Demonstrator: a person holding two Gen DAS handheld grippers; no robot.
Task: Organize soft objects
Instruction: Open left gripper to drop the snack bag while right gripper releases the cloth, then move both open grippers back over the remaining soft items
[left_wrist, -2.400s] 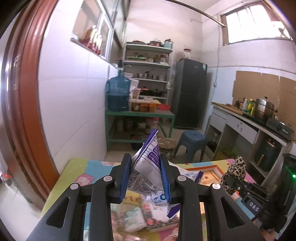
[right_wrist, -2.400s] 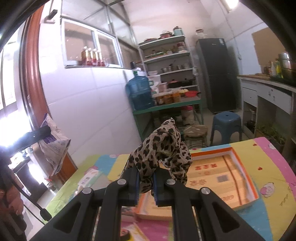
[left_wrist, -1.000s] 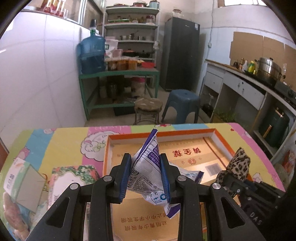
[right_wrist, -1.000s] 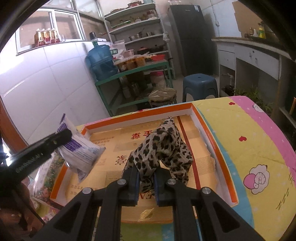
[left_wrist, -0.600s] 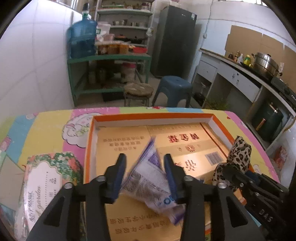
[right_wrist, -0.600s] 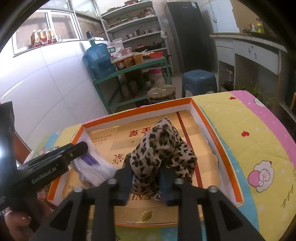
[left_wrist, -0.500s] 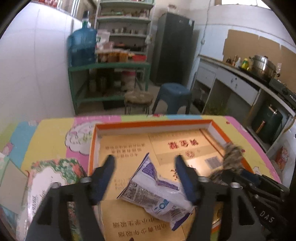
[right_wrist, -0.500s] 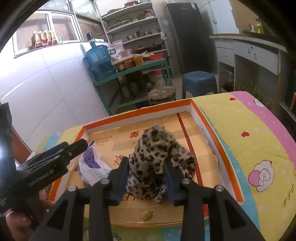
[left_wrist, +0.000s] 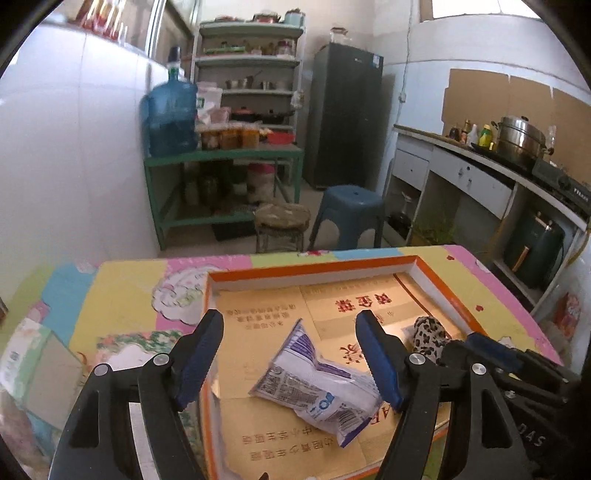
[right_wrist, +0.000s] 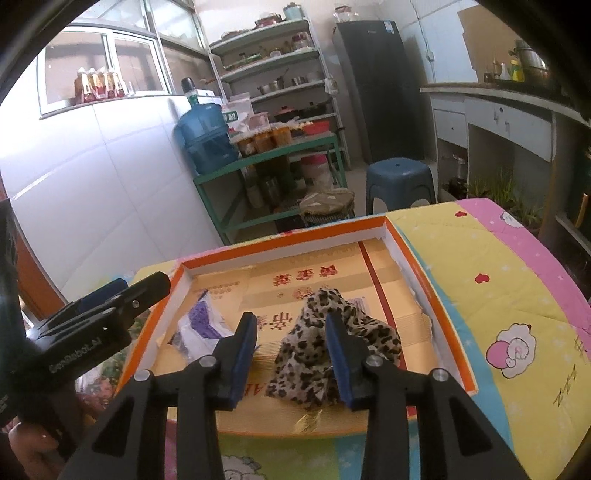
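Observation:
A white and purple soft packet (left_wrist: 317, 391) lies flat inside the shallow orange-rimmed cardboard box (left_wrist: 314, 268). My left gripper (left_wrist: 295, 354) is open above it, jaws wide apart, holding nothing. A leopard-print cloth (right_wrist: 325, 350) lies in a heap in the same box (right_wrist: 280, 240), to the right of the packet (right_wrist: 201, 330). My right gripper (right_wrist: 290, 350) is open just above the cloth, empty. The cloth also shows in the left wrist view (left_wrist: 428, 334), partly hidden behind the right gripper.
The box sits on a table with a colourful cartoon cloth (right_wrist: 517, 295). A floral tissue pack (left_wrist: 125, 354) and other packets (left_wrist: 26, 373) lie left of the box. Beyond the table are a blue stool (left_wrist: 349, 218), a green shelf (left_wrist: 221, 184) and a counter (left_wrist: 491, 173).
Both grippers carried their items over the box, lowered and opened. The packet and the leopard cloth dropped into the box, and the grippers have drawn back slightly.

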